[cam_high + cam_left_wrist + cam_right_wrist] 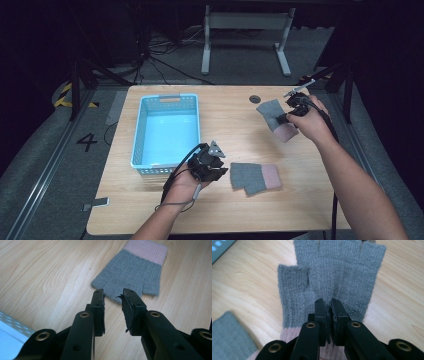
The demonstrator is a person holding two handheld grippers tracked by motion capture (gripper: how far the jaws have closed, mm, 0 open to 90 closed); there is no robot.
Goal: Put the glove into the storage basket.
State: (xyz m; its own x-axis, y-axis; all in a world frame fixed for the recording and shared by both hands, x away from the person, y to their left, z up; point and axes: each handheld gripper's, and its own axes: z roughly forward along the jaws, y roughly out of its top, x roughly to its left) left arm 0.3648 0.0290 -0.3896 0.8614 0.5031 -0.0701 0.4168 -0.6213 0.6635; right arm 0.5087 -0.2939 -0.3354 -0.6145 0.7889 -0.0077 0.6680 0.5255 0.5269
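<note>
Two grey fingerless gloves with pink cuffs are on the wooden table. One glove [254, 177] [133, 272] lies flat near the front middle. My left gripper [216, 168] [113, 298] rests just left of it, jaws a little apart with nothing between them, tips close to the glove's finger end. The other glove [274, 117] [329, 277] is at the far right, lifted off the table. My right gripper [285, 118] [329, 305] is shut on it, pinching a fold of the grey knit near the cuff.
A light blue plastic basket [143, 131] stands on the left half of the table, beside my left hand. A round cable hole [255, 99] sits near the far edge. A white table frame [245, 22] stands on the floor beyond.
</note>
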